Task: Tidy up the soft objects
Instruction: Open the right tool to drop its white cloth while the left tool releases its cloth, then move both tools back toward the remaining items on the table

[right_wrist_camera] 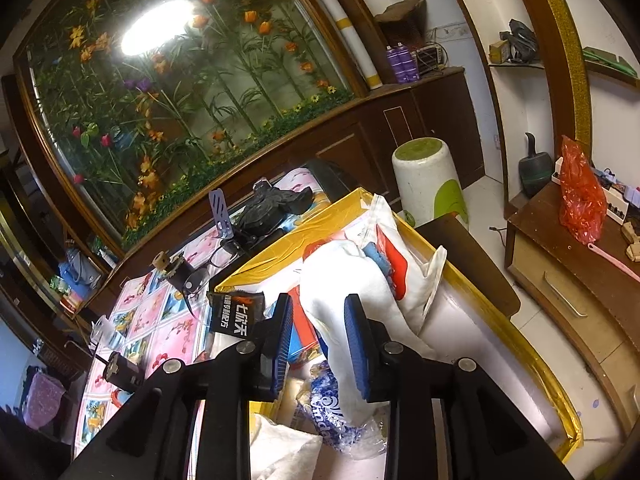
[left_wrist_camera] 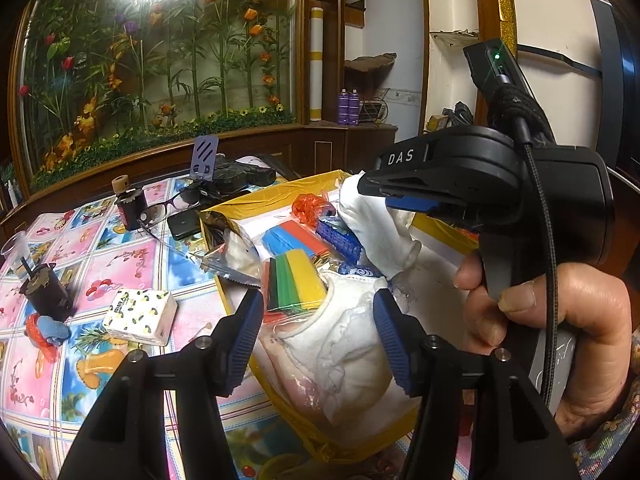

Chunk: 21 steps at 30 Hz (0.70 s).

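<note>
The right claw [right_wrist_camera: 318, 344] is pinched on a white cloth [right_wrist_camera: 344, 280] hanging long-axis down into the yellow box [right_wrist_camera: 500, 328]; the left claw [left_wrist_camera: 318, 336] gapes wide over the box's white bundle [left_wrist_camera: 340, 352].

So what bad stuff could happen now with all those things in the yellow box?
1. The right gripper pinches only an edge of the white cloth, so it may slip free when lifted.
2. The cloth drapes over the blue brush and colored sponges, and could drag them out of the yellow box.
3. The left gripper is open around the white bag; squeezing might catch only loose plastic.
</note>
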{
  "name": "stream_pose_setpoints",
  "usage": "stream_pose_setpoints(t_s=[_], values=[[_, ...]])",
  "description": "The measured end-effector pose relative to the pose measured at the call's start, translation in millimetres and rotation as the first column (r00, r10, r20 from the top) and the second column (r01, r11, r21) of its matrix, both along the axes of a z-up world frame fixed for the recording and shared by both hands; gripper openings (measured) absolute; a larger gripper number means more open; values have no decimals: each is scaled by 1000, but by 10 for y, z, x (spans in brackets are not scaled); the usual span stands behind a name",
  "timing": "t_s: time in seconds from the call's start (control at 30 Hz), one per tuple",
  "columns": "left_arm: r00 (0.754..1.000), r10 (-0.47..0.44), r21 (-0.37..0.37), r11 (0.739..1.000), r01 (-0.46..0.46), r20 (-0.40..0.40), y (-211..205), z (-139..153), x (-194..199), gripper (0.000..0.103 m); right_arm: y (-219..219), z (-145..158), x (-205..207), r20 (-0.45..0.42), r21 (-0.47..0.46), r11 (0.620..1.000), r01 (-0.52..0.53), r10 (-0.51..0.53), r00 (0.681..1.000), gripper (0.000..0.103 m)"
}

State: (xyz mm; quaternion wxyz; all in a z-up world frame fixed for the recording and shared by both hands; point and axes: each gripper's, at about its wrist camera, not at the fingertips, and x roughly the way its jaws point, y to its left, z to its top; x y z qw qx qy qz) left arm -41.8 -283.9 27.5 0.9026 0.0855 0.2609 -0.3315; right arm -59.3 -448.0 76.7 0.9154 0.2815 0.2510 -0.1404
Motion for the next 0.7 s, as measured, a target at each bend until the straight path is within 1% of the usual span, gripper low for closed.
stream_pose_setpoints(t_s=[0.13,0.27,0.4,0.43,0.53,0.6,0.7], values=[[1000,1,-11,1000,-2,-6,38,17,4,62,7,6,-17,12,-7,1000,8,-7,1000,32],[1000,12,-30,999,-12,3,123,50,7,62,23,21,-22,29,-31,999,20,-19,999,33],[999,44,-67,997,-43,7,293,127,51,64,84,52,-30,62,-68,997,19,-15,998,33],[998,57,-75,996,-56,8,353,142,70,66,111,62,-29,69,-82,997,17,-12,998,33],[994,109,-89,990,-107,11,582,171,175,67,215,104,-41,92,-132,991,20,-8,996,33],[987,159,-90,983,-158,5,791,177,298,67,289,132,-59,104,-139,990,8,7,995,33],[970,239,-87,967,-241,-36,1172,152,550,67,472,195,-95,119,-137,990,-35,52,992,34]])
